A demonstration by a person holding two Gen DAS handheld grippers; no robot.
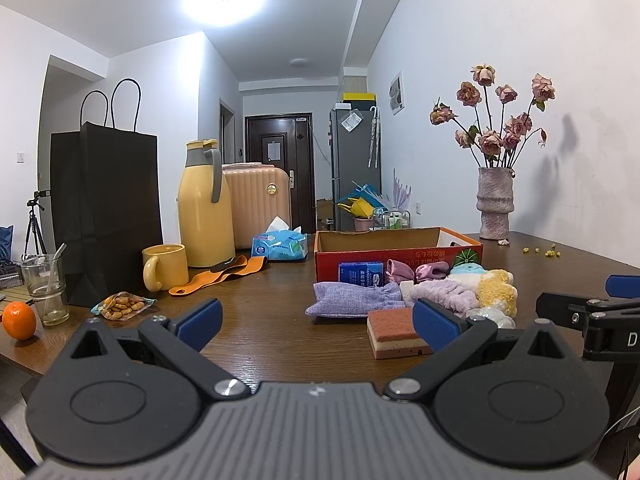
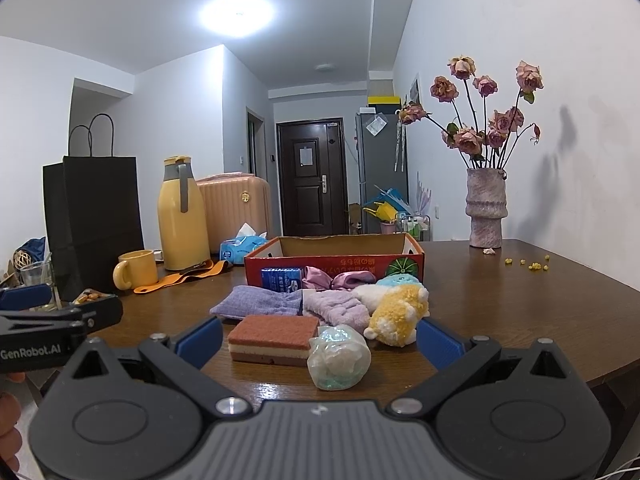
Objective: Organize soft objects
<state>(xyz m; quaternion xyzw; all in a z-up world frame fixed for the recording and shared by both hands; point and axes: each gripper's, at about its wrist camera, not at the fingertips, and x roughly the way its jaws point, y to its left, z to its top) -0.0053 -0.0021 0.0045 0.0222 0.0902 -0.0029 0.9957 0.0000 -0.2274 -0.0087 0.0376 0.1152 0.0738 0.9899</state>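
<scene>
Both tongs apart, empty: right [image 2: 320, 338] faces sponge [image 2: 274, 334] & pouch [image 2: 338, 358], box [image 2: 332, 266] beyond; left [image 1: 316, 320] idles alongside.

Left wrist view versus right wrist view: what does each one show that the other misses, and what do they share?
Only the left wrist view shows the orange and the whole snack packet. Only the right wrist view shows the iridescent pouch in full, nearest the open right gripper. Both show the sponge, purple pouch, yellow plush, red box and the open left gripper.
</scene>
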